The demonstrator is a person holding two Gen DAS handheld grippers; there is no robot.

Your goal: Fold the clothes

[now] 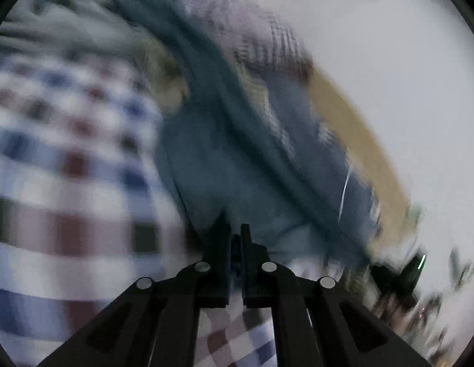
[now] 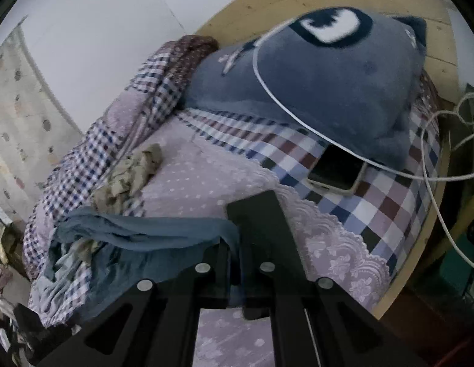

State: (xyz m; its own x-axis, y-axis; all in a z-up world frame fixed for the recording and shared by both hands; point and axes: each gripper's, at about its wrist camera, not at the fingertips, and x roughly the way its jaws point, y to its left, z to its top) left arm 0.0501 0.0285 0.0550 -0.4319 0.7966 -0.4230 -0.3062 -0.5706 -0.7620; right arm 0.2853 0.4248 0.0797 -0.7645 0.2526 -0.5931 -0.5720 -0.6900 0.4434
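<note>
The blue cloth [image 2: 139, 232] is thin and soft. It looks light and floppy, so it will sag and bunch up when lifted. I think the best place to hold it is at an edge or a corner, one in each tool, so it can be pulled flat.

In the right wrist view the cloth lies crumpled on the bed [image 2: 206, 168], at about 8 o'clock from the middle of the picture. One end of it runs up into the right tool [image 2: 235, 263]. That tool is almost closed, and the blue cloth is pinched between its two fingers.

The left wrist view is very blurry. The left tool [image 1: 236, 238] is nearly closed too, with only a thin gap. Blue cloth sits right at its tips, but I cannot tell for sure if it is pinched.

At 1 o'clock from the right tool lies a phone [image 2: 337, 168] with a white cable [image 2: 267, 85]. A big blue pillow [image 2: 328, 85] is at 12 o'clock. A small tan cloth [image 2: 136, 168] sits at 10 o'clock.
</note>
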